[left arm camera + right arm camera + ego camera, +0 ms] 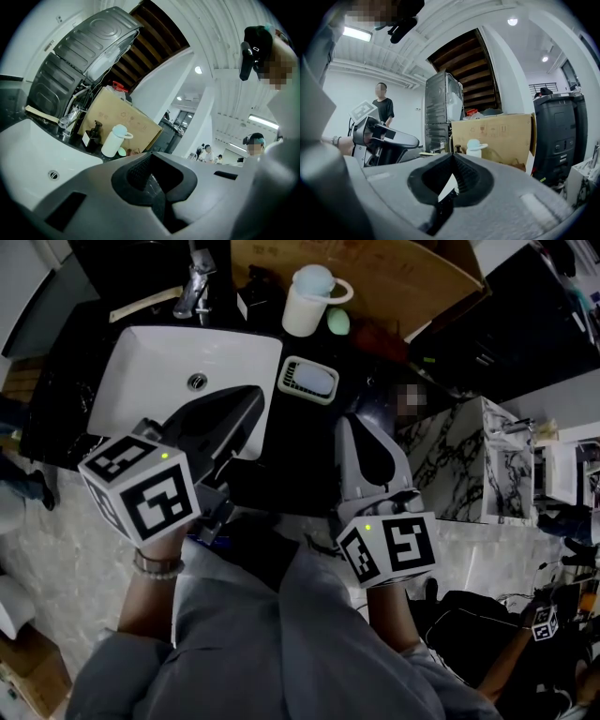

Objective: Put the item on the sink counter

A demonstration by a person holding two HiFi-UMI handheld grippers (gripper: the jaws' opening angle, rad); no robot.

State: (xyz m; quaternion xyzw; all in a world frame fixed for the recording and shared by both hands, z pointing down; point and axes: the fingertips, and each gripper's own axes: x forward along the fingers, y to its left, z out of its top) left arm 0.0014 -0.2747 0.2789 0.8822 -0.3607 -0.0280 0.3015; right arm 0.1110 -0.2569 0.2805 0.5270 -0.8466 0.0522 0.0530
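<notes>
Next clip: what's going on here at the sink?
A person stands at a black sink counter with a gripper in each hand. The left gripper hangs over the white basin, the right gripper over the counter beside it; both are shut and hold nothing. A white lidded cup, a soap dish and a small green object sit on the counter beyond them, untouched.
</notes>
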